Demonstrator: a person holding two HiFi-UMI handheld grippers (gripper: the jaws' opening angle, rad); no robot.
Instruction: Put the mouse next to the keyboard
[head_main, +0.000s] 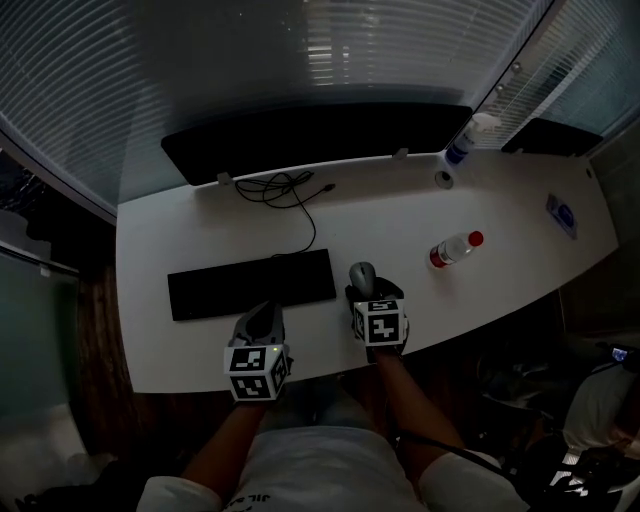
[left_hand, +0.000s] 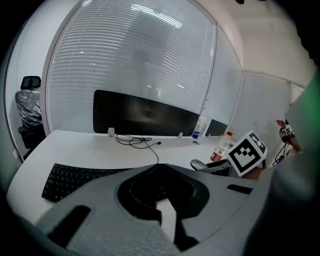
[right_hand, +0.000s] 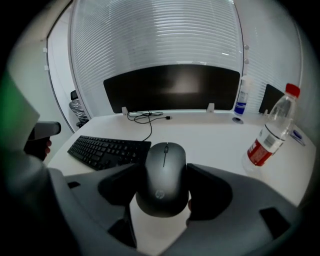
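Currently the right gripper (head_main: 373, 292) is clamped on the mouse (right_hand: 164, 172): one jaw against each long side, w/ the mouse's nose sticking out fwd past the tips and its logo end sitting back btwn the jaws. Whether the mouse rests on the desk (head_main: 400, 215) or hangs just above it, can't tell. The keyboard (head_main: 250, 284) lies fwd and to the left of this gripper, its right end just beside the mouse's left flank w/ a narrow gap btwn them. Fwd-right of the jaws, well apart, a water bottle (right_hand: 270, 131) w/ red cap and red label stands upright. Straight ahead, at the desk's far edge, is a dark monitor (right_hand: 172, 86). In front of it a loose black cable (right_hand: 146, 116) lies coiled, one strand running toward the keyboard. A spray bottle (right_hand: 242, 97) stands by the monitor's right end.

The left gripper (left_hand: 159, 168) is clenched w/ nothing in it: the jaw tips meet, w/ only an empty dark hollow behind them. It is at the desk's near edge, w/ the keyboard just fwd and to its left and the right gripper close by on its right.
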